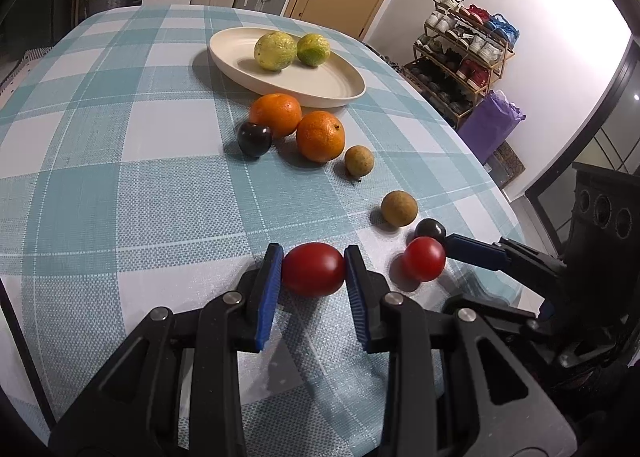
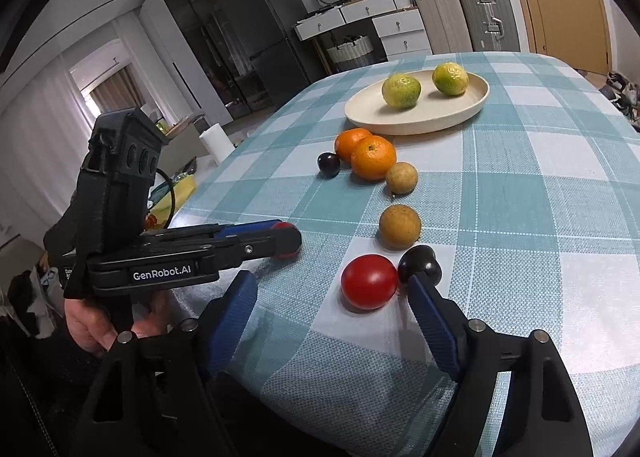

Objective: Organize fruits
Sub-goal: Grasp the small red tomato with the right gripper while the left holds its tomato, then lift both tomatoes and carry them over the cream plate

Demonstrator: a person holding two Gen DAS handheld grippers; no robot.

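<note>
My left gripper (image 1: 314, 271) is shut on a red tomato (image 1: 313, 269) just above the checked tablecloth; from the right wrist view that gripper (image 2: 286, 241) shows side-on. My right gripper (image 2: 330, 280) stands open around a second red tomato (image 2: 369, 281), whose left side is well apart from the left finger. The right fingertip (image 2: 418, 285) is against a dark plum (image 2: 420, 263). Further back lie two brown round fruits (image 2: 400, 227) (image 2: 402, 177), two oranges (image 2: 373, 157) (image 2: 350, 141) and another dark plum (image 2: 329, 164). A cream plate (image 2: 400, 129) holds two green-yellow citrus (image 2: 401, 91) (image 2: 450, 79).
The table edge (image 1: 500, 193) drops off close to the right of the fruit row. A shoe rack (image 1: 460, 53) and a purple bag (image 1: 492, 121) stand beyond it. Suitcases (image 2: 460, 13), drawers and a door are behind the table. A hand (image 2: 92, 325) holds the left gripper.
</note>
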